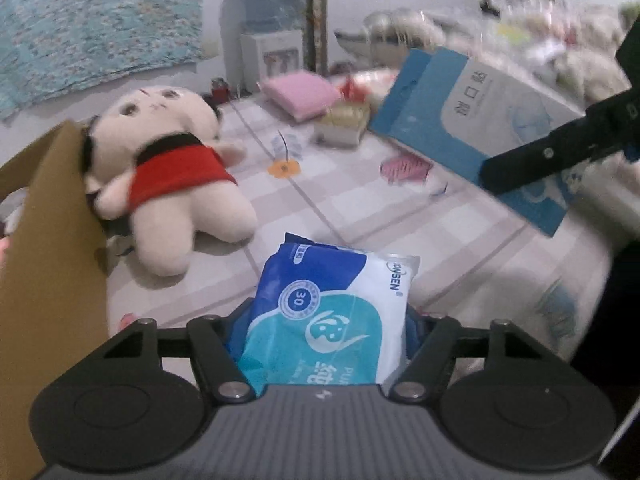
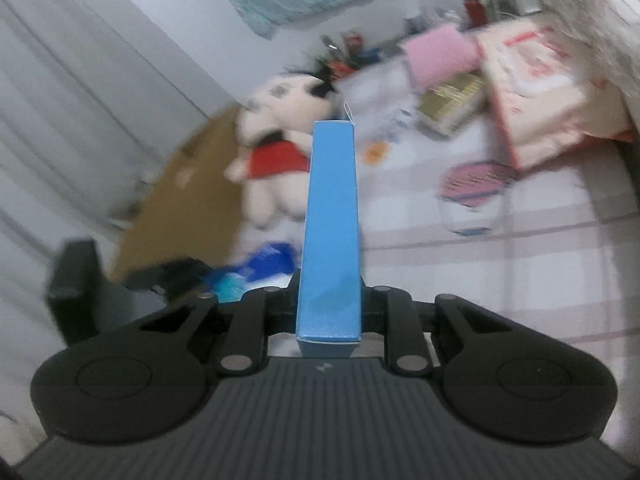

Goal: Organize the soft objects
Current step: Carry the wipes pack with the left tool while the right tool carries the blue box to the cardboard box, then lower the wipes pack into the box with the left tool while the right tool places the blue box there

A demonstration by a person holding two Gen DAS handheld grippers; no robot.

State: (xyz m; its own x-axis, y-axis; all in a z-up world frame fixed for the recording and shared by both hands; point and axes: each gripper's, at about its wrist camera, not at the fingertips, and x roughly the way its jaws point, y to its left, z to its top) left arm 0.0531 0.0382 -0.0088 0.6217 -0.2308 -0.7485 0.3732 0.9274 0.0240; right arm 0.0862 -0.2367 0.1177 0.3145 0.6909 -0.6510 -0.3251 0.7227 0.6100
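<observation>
My left gripper (image 1: 324,320) is shut on a blue and white wipes pack (image 1: 332,312), held over the checked bedsheet (image 1: 440,232). My right gripper (image 2: 330,300) is shut on a flat blue box (image 2: 330,224), seen edge-on; the same box (image 1: 460,120) shows broadside at the right of the left wrist view, with a right fingertip (image 1: 532,160) across it. A plush doll (image 1: 168,168) in a red shirt lies on the bed beside a cardboard box (image 1: 52,260); it also shows in the right wrist view (image 2: 276,152).
A pink folded cloth (image 1: 300,94), a gold and white box (image 1: 344,122) and a pink striped item (image 1: 404,168) lie on the bed. A bagged bundle (image 2: 536,92) lies at the far right. A water dispenser (image 1: 272,40) stands behind.
</observation>
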